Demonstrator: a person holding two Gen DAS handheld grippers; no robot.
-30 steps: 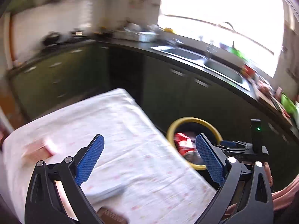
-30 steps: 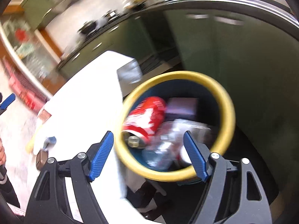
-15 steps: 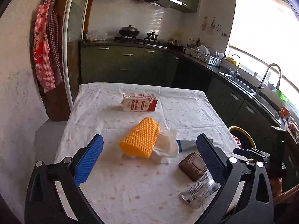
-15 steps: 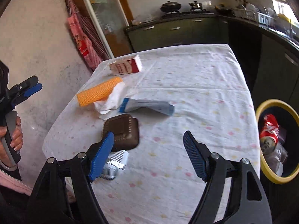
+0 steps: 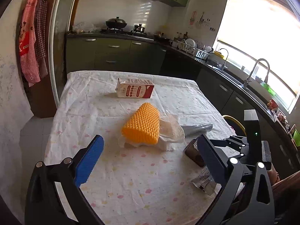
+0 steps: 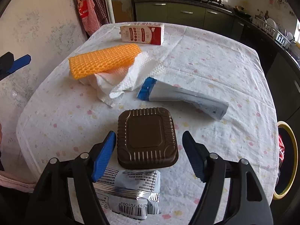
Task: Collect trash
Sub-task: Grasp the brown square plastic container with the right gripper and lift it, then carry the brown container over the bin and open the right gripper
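Brown ribbed plastic, a square tray (image 6: 147, 137) turned face down, fills the lower middle of the right wrist view, lying on the table between the spread blue pads of the right gripper (image 6: 148, 156), untouched by either. The left wrist view catches only its edge (image 5: 194, 154) behind a finger at lower right. A crinkled silver foil wrapper with a barcode (image 6: 131, 193) lies partly under the tray at the bottom of the right view; in the left view it is a small glint at lower right (image 5: 203, 181).

The right view alone shows the whole flat white and blue pouch (image 6: 182, 98) at right of centre, and the yellow rim of the bin (image 6: 293, 146) with red trash inside at the right edge, off the table. The left view gives just the pouch's grey end (image 5: 196, 128).

Both views show the bumpy orange foam net sleeve (image 5: 143, 124) resting on a crumpled white paper towel (image 5: 168, 133), and the red and white milk carton (image 5: 135, 91) lying on its side beyond, toward the top. All sit on the white cloth with faint pastel spots (image 5: 131, 178).

The left gripper (image 5: 148, 158) hangs over the cloth, fingers wide apart and holding nothing.

Half a second ago the tray sat ahead and left of the right gripper's pads; now it is between them. The left view has closed in on the sleeve.
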